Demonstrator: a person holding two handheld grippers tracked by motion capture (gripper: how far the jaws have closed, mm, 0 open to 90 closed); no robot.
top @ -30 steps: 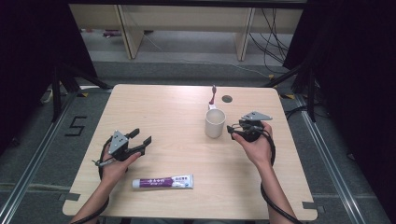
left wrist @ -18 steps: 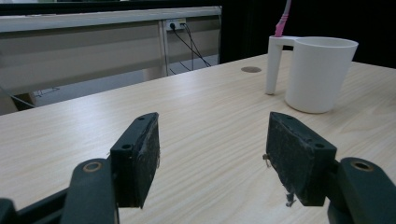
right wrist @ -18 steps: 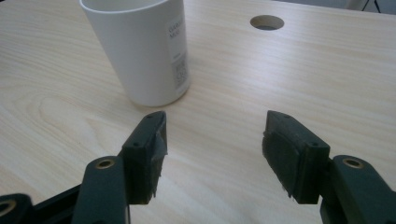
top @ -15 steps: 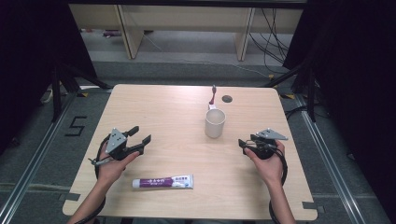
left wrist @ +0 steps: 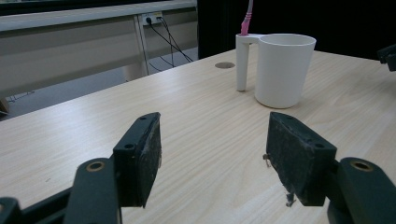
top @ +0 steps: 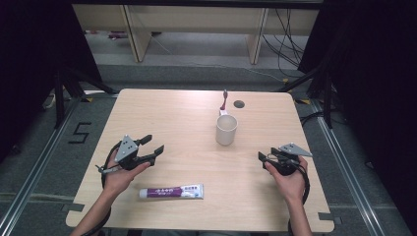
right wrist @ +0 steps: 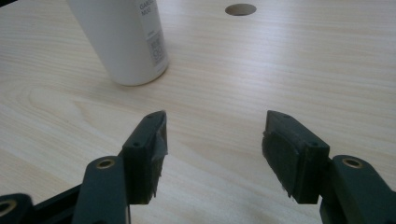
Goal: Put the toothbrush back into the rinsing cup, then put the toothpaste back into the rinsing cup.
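Note:
A white mug (top: 226, 130) stands upright near the table's middle, its handle toward the far side; the left gripper view has the mug (left wrist: 284, 69) ahead to the right, the right gripper view has the mug (right wrist: 127, 39) ahead to the left. A pink toothbrush (top: 224, 101) lies just behind it. A white and purple toothpaste tube (top: 171, 191) lies flat near the front edge. My left gripper (top: 152, 145) is open at the left, above the tube, empty. My right gripper (top: 262, 159) is open at the right, low over the table, empty.
The light wooden table (top: 172, 118) has a round cable hole (top: 239, 104) at the far side, right of the toothbrush. Black curtains flank both sides and cables lie on the floor behind. A floor mark reads 5 at the left.
My right gripper has drawn back from beside the mug toward the front right of the table and stands open. The left gripper has barely moved.

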